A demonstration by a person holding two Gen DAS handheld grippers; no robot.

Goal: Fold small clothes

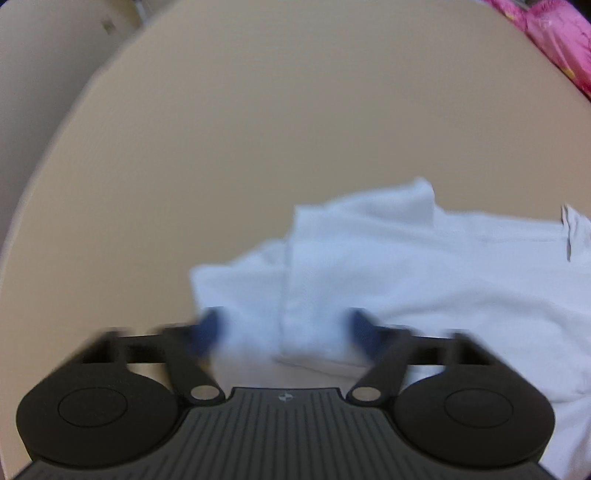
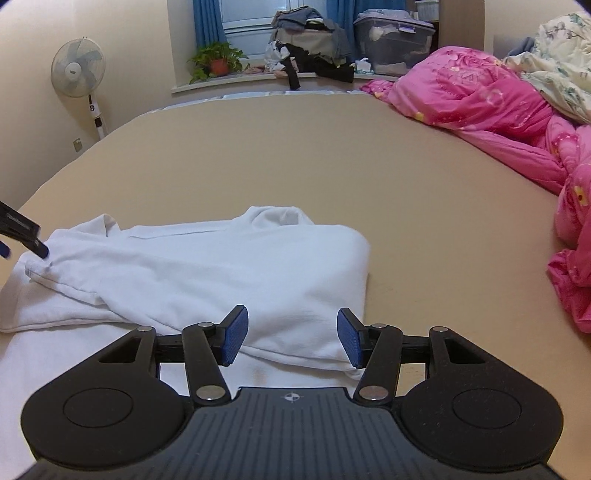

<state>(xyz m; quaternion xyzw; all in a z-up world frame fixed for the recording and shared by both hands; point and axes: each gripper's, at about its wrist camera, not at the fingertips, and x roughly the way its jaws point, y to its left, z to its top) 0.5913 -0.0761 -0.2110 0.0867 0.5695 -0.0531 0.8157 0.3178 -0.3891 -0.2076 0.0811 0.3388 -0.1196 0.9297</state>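
Both pairs of blue-padded fingers stand apart with nothing pinched. Right gripper (image 2: 292,338): pads (image 2: 233,335) sharp in its own view, hovering over the near folded edge of the white garment (image 2: 229,266), cloth visible in the gap but not pressed. Left gripper (image 1: 286,334): fingers (image 1: 209,329) motion-blurred in its own view, spread either side of a raised fold of the same garment; contact with the cloth cannot be judged through the blur. From the right wrist camera, the left gripper's tips appear at the far left edge, at the garment's left corner.

Garment: white, partly folded, lying on the near part of the tan bed sheet (image 2: 332,155), a rounded fold on its right side, a small bunched peak at its far edge, loose wrinkled cloth trailing toward the near left.

Surface: sheet flat, plain, broad bare area beyond the garment.

Right side: pink floral quilt (image 2: 480,99) heaped along the bed, a pale floral blanket (image 2: 561,55) behind it.

Far: window sill with a potted plant (image 2: 218,61), a pile of dark clothes (image 2: 310,44), a clear storage bin (image 2: 395,40); blue curtains (image 2: 207,22) at the window. White pedestal fan (image 2: 78,68) stands by the cream wall at left.
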